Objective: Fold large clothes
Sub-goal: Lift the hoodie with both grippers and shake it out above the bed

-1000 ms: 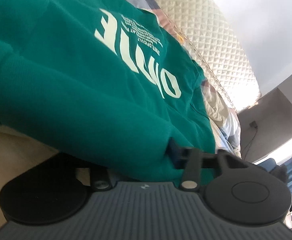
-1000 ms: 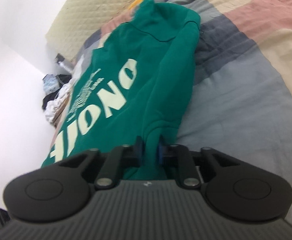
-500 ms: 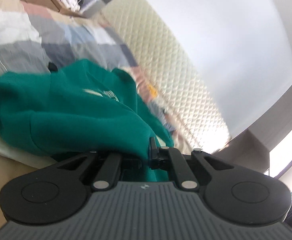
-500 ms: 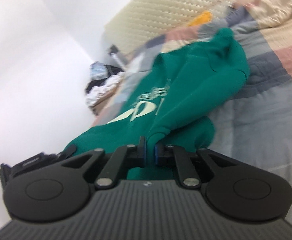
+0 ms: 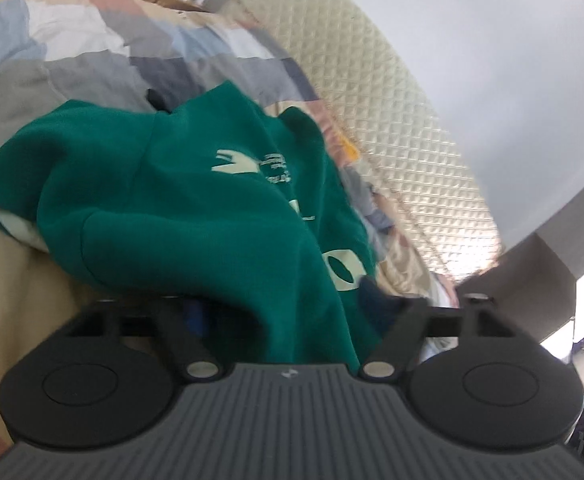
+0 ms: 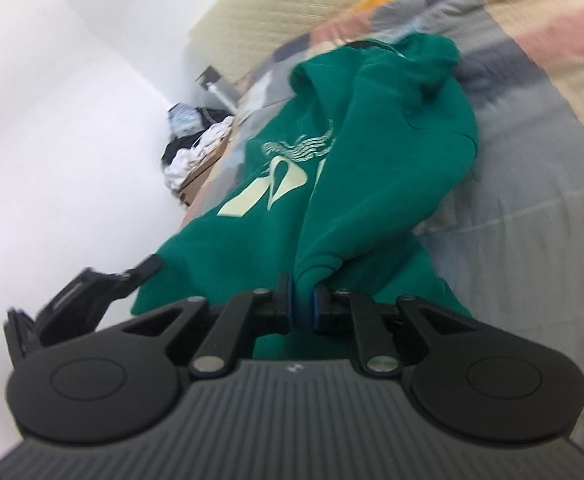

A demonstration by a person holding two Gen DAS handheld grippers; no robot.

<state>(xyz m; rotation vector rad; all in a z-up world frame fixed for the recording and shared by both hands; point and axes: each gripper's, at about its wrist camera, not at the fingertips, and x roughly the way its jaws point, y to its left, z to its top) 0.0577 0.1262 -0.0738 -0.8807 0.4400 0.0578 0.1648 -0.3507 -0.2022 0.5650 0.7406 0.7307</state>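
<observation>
Green sweatshirt [image 5: 196,208] bunched on patchwork bedspread [image 5: 92,64], draped between wide-spread left gripper [image 5: 288,312] fingers.

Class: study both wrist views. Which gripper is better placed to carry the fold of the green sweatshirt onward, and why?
Right. The right gripper is shut on the sweatshirt, pinching a bunched edge. The left gripper has its jaws spread wide, cloth lying loose between them.

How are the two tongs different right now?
The left tongs are spread wide, with the green hoodie draped loosely between them; the right tongs are pinched shut on a bunch of the hoodie. Both are black and reach into the same hoodie on the bed.
</observation>
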